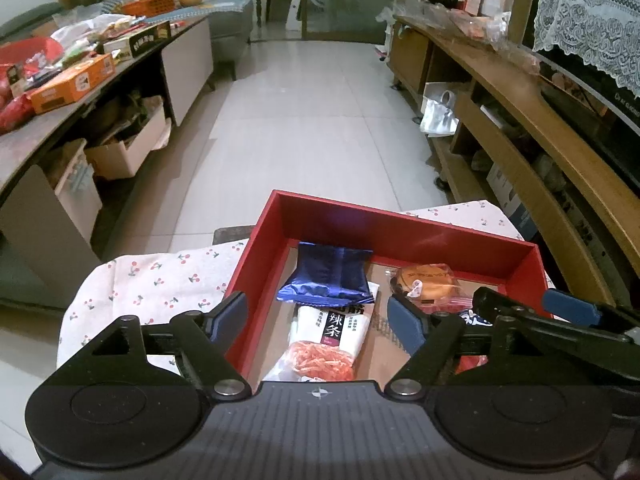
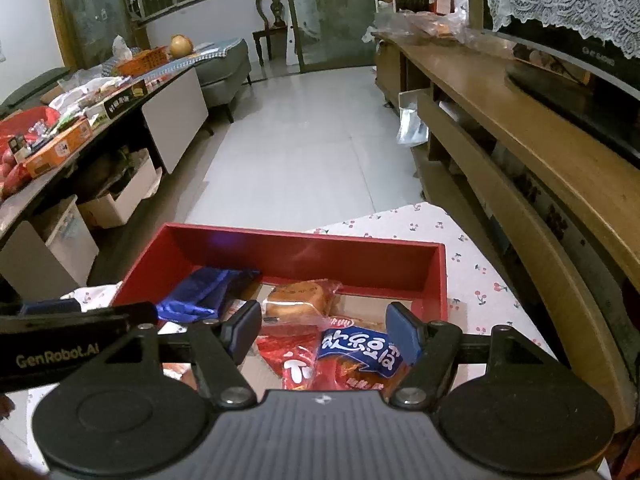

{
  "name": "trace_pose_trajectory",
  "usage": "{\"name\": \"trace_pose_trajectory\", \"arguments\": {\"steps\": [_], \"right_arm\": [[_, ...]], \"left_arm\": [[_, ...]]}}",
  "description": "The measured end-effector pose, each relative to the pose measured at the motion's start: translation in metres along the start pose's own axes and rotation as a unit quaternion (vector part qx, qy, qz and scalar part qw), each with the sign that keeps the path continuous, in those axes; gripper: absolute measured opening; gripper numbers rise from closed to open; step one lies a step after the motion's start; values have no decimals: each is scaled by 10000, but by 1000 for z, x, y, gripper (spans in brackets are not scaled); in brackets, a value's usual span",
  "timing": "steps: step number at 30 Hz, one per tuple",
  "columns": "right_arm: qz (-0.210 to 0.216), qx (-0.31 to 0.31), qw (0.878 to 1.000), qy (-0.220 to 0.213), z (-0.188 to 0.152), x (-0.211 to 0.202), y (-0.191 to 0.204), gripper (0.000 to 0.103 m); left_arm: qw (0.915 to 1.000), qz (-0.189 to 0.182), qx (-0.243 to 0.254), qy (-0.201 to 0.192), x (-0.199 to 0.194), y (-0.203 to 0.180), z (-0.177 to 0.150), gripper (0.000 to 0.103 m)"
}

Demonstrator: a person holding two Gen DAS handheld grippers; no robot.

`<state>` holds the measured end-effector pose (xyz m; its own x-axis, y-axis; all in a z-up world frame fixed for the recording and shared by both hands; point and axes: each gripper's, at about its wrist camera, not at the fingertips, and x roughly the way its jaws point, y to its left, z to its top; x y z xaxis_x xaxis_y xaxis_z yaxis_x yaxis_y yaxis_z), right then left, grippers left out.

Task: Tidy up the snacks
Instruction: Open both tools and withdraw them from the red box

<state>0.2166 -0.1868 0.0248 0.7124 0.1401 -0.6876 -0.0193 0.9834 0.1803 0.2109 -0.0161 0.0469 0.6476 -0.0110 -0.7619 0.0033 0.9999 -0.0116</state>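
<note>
A red open box (image 1: 400, 236) (image 2: 300, 252) sits on a cherry-print cloth (image 1: 160, 284). Inside it lie a dark blue foil packet (image 1: 330, 276) (image 2: 200, 292), a white spicy-strip packet (image 1: 332, 336), a wrapped round bun (image 1: 428, 282) (image 2: 300, 298) and a red-and-blue packet (image 2: 352, 356). My left gripper (image 1: 318, 318) hovers open over the box's left part. The white packet lies below its fingers, untouched. Over the right part my right gripper (image 2: 324, 330) stands open above the red-and-blue packet, with its pads apart from the wrapper. That gripper also shows at the right edge of the left wrist view.
A long low table on the left carries many snacks, among them an orange box (image 1: 72, 84) and a red bowl (image 1: 28, 50). A wooden TV cabinet (image 1: 520, 92) runs along the right. Tiled floor (image 1: 304, 120) lies beyond the box, with storage boxes (image 1: 124, 152) under the left table.
</note>
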Motion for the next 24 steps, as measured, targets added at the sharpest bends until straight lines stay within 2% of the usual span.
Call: {"name": "trace_pose_trajectory", "arguments": {"steps": [24], "right_arm": [[96,56,9999,1,-12,-24,-1,75]], "left_arm": [[10000,-51,-40,-43,-20,8,-13,84]]}}
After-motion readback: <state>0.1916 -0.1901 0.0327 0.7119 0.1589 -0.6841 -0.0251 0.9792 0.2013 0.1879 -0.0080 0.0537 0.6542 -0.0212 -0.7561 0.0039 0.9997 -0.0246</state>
